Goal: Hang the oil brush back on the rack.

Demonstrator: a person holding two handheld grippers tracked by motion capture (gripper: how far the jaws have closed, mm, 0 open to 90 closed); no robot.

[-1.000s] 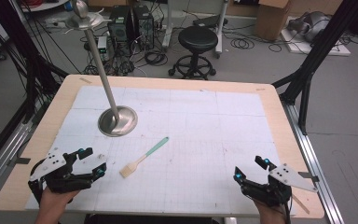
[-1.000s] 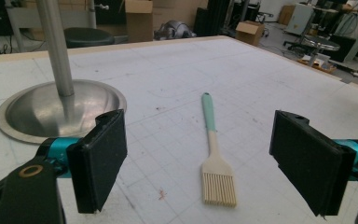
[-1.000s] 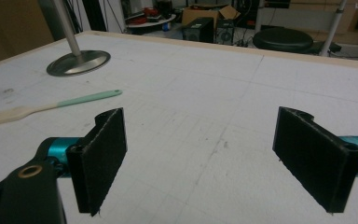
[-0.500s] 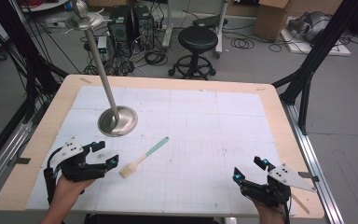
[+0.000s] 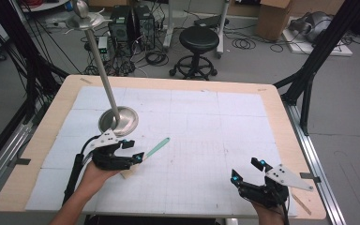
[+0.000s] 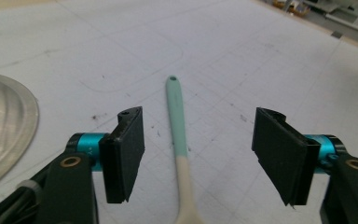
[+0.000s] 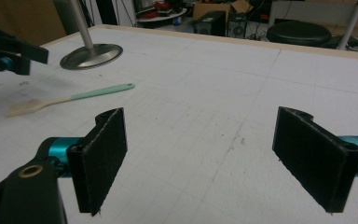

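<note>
A brush point(image 5: 157, 146) with a mint-green handle and a cream head lies on the white gridded mat, left of centre. My left gripper point(image 5: 136, 150) hovers over the brush's near end. In the left gripper view its jaws straddle the brush point(image 6: 177, 116), with a clear gap on each side. The jaws of the left gripper point(image 6: 198, 157) have just been closing and the pads do not touch the handle. At the table's near right corner my right gripper point(image 5: 247, 169) rests open, nothing between its jaws point(image 7: 200, 158). From there the brush point(image 7: 74, 97) lies far off to the left.
A metal stand with a round base point(image 5: 118, 120) and a tall leaning pole stands just beyond the left gripper; its rim point(image 6: 4, 126) is close to the left jaw. The wooden table edge point(image 5: 178, 83) frames the mat. A black stool point(image 5: 199, 44) and cables sit on the floor behind.
My left gripper has moved right from the table's near left to over the brush's head end, and its jaws have narrowed around the handle. The right gripper has not moved.
</note>
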